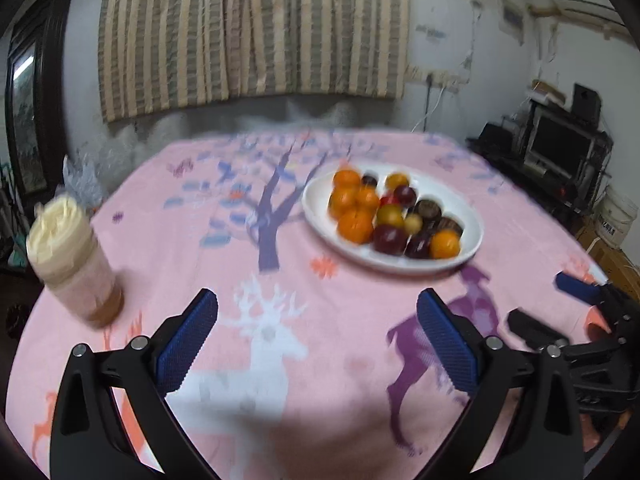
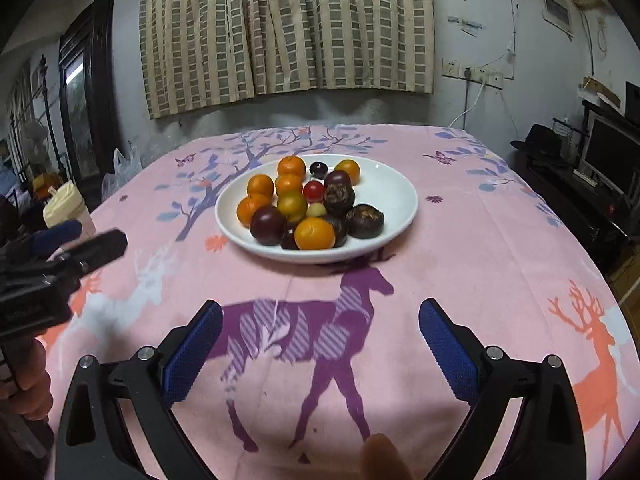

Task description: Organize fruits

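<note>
- Left gripper [image 1: 317, 338]: jaws spread wide, holding nothing, above the pink deer-print tablecloth [image 1: 224, 240].
- Right gripper [image 2: 320, 340]: jaws equally wide and empty.
- White plate [image 2: 394, 200] mid-table, ahead of both grippers, carries mandarins [image 2: 315, 233], dark plums [image 2: 267, 225] and brown, rough-skinned fruits [image 2: 364, 221].
- Left view motion-blurred; cream-lidded jar [image 1: 72, 256] at the table's left edge is indistinct.

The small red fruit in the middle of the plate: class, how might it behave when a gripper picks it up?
The small red fruit looks round and glossy, so it may slip or roll. It sits wedged among larger fruits on the white plate, so neighbours would probably shift. It is likely light for its size.
</note>
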`<state>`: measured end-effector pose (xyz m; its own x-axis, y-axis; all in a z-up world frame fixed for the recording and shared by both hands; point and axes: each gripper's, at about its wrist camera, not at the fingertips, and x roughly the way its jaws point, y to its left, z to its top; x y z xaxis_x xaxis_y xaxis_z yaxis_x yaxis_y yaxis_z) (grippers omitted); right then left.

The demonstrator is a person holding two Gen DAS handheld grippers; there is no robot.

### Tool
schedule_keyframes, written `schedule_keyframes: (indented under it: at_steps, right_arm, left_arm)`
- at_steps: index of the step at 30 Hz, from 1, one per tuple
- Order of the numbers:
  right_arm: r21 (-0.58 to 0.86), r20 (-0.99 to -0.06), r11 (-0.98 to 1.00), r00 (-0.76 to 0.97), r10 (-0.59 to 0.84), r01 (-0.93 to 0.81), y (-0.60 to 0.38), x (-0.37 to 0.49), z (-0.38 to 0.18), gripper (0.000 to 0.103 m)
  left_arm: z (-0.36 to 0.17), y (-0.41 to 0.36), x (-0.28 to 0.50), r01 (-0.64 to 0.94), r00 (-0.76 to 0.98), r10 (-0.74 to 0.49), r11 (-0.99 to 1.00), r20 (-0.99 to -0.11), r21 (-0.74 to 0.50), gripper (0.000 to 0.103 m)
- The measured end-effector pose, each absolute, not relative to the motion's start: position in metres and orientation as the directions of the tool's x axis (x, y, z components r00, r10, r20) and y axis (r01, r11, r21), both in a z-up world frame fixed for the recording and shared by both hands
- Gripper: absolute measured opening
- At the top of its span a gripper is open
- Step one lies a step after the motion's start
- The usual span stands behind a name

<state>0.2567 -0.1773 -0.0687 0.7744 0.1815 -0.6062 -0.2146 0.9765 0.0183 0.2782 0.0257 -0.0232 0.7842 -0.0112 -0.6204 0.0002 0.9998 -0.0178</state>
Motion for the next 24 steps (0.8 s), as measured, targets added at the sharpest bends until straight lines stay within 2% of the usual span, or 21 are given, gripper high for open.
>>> schedule_keyframes:
  at_steps: [1, 7, 17, 24]
  right_arm:
    - [0.007, -0.611, 0.976, 0.772, 0.176, -0.217, -0.177, 0.255, -0.07, 0.099]
    - [-0.012, -0.622, 0.981, 0.77, 0.143, -0.191, -0.18, 0.259, -0.074, 0.099]
    - [-0.018, -0.634, 0.981, 0.761, 0.138, -0.193, -0.18, 0.261, -0.077, 0.099]
    - [-0.02, -0.635, 0.982, 0.761, 0.133, -0.189, -0.181, 0.262, -0.077, 0.099]
  left_arm:
    - [-0.026, 0.026, 0.278, 0.001, 0.769, -0.014, 1.0, -0.639, -0.021, 0.098]
    - [-0.025, 0.023, 0.271, 0.024, 0.781, -0.037, 0.999, -0.623, -0.03, 0.098]
    - [-0.028, 0.006, 0.271, 0.052, 0.777, -0.007, 0.997, -0.629, 0.053, 0.098]
    - [-0.028, 0.005, 0.27, 0.054, 0.778, -0.005, 0.997, -0.628, 0.059, 0.098]
